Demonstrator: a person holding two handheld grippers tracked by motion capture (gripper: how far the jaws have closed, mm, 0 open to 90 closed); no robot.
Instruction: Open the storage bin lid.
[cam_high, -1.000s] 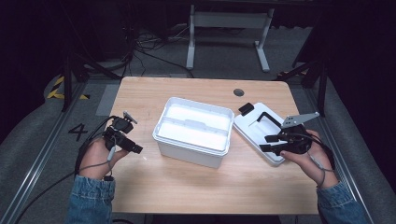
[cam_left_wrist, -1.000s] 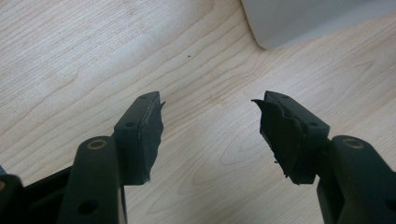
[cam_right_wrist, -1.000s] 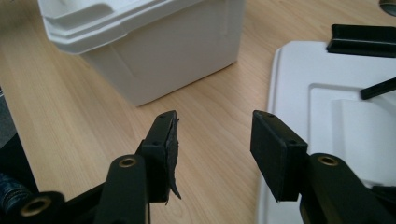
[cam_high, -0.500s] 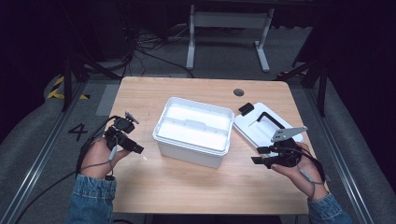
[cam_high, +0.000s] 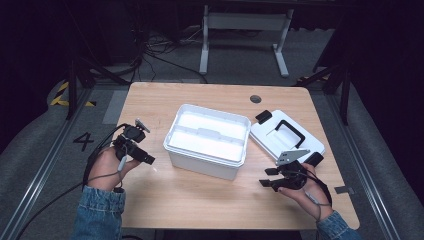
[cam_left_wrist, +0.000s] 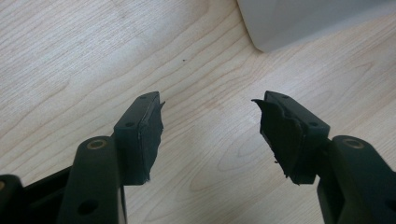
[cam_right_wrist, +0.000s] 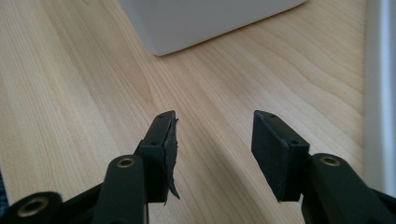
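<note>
At the middle of the wooden desk (cam_high: 150, 200) stands a white box (cam_high: 207, 140), open at the top, set slightly askew to the desk's edges. Its white lid (cam_high: 285, 137), with a black handle and black latches, lies flat just to the right of the box, near the right edge of the desk; whether the two touch is hard to tell from the high view.

The left tool (cam_high: 145, 157) is held low over bare wood near the left edge, its jaws pointing toward the box's near left corner and standing wide apart with nothing between them. In the left gripper view the left tool (cam_left_wrist: 208, 130) has open wood ahead and a rounded corner of the box (cam_left_wrist: 299, 21) at the top.

The right tool (cam_high: 267, 177) sits over the front right part of the desk, just in front of the lid, jaws spread wide and empty. In the right gripper view the right tool (cam_right_wrist: 215, 140) faces the box's (cam_right_wrist: 205, 18) lower corner across clear wood, with the lid's (cam_right_wrist: 380, 93) edge along the right side.

A wide strip of bare desk runs along the front edge between both hands.
</note>
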